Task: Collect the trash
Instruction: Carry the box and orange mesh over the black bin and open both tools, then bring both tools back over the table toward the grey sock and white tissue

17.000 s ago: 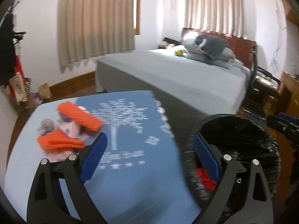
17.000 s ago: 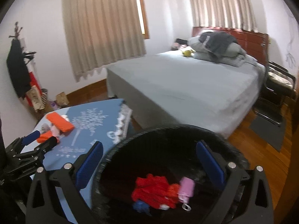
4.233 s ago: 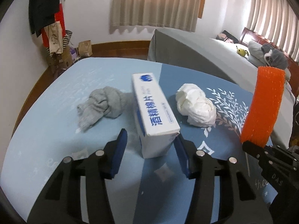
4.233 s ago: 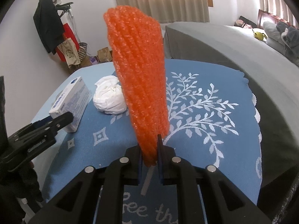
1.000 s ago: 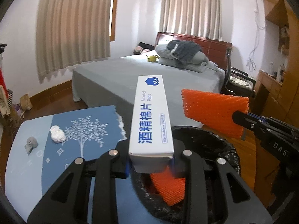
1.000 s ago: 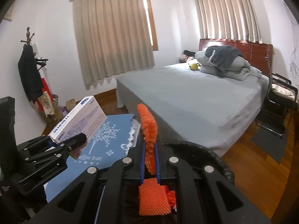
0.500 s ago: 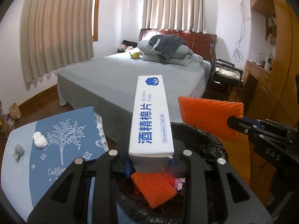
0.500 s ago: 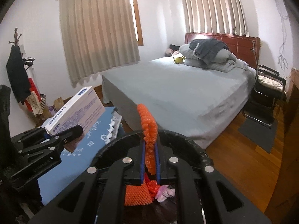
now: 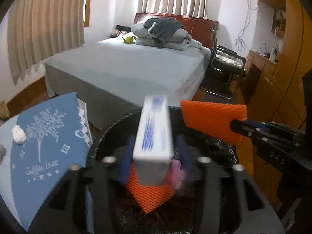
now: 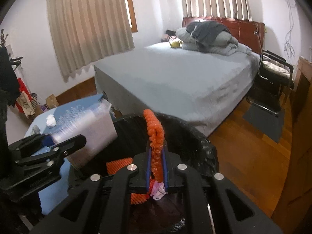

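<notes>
A: The left tongs (image 9: 154, 159) have just been opening; the white box (image 9: 154, 132) sits blurred between the spread pads over the black bin (image 9: 109, 134), seemingly let go.

B: The right tongs (image 10: 157, 172) stay clamped on the orange foam net (image 10: 155, 134). If the box tips outward, it may catch the rim.

A: A white wad (image 9: 19, 133) waits near the desk (image 9: 44, 136) far edge.

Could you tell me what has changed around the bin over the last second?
The left tongs have just been opening over the bin; the white box, blurred, sits loose between the spread blue pads. Both views now look deeper into the bin. Unchanged: the right tongs stay clamped on the orange foam net, and the white wad remains on the table.
</notes>
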Motion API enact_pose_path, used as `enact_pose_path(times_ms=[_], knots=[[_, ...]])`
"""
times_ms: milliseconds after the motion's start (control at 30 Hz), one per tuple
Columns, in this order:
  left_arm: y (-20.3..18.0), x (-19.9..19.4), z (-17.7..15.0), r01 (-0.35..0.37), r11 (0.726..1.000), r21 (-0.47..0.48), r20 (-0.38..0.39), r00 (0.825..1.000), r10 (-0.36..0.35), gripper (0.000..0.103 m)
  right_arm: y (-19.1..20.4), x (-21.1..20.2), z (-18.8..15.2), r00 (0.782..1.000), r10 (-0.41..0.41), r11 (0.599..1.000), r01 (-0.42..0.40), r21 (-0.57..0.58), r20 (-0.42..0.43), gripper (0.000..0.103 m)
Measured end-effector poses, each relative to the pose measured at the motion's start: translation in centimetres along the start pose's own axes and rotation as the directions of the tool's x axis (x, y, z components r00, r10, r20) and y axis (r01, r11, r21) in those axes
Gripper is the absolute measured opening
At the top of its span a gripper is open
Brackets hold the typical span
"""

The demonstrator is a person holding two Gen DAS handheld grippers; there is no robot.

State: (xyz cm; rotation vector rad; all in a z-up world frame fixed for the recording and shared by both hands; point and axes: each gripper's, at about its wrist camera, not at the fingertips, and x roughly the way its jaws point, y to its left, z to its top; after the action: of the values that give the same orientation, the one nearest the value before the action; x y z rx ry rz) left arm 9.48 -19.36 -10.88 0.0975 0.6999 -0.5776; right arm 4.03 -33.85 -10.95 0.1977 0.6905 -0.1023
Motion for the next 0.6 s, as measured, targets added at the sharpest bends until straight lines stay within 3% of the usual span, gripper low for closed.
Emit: enact_pose_path(times_ms=[33, 100, 233, 300, 400, 600], knots=[[0.2, 0.1, -0.1, -0.009, 1.0, -0.003, 0.003, 1.0, 0.009, 0.062, -0.1, 0.3, -0.2, 1.0, -0.006, 1.0, 0.006, 0.001, -0.009, 0.015], [0.7, 0.1, -0.2, -0.019, 1.0, -0.008, 0.001, 1.0, 0.019, 0.067, -0.4, 0.8, -0.5, 1.0, -0.018, 1.0, 0.018, 0.008, -0.023, 0.033], [2.3, -0.2, -0.4, -0.059, 0.998, -0.039, 0.003, 0.998, 0.059, 0.079, -0.5, 0.9, -0.7, 0.999, -0.036, 0.999, 0.036, 0.012, -0.022, 0.056], [3.1, -0.4, -0.3, -0.093, 0.995, -0.045, 0.006, 0.996, 0.093, 0.087, -0.2, 0.7, -0.7, 0.999, -0.05, 0.999, 0.051, 0.012, -0.011, 0.077], [4.3, -1.0, -0.2, -0.146, 0.988, -0.048, 0.011, 0.989, 0.147, 0.09, 0.2, 0.3, -0.3, 0.999, -0.053, 0.998, 0.053, 0.013, 0.008, 0.095], [8.2, -3.4, -0.2, -0.228, 0.968, -0.107, 0.035, 0.972, 0.233, 0.091, 2.2, 0.2, 0.6, 0.999, -0.01, 1.0, 0.011, -0.01, 0.04, 0.097]])
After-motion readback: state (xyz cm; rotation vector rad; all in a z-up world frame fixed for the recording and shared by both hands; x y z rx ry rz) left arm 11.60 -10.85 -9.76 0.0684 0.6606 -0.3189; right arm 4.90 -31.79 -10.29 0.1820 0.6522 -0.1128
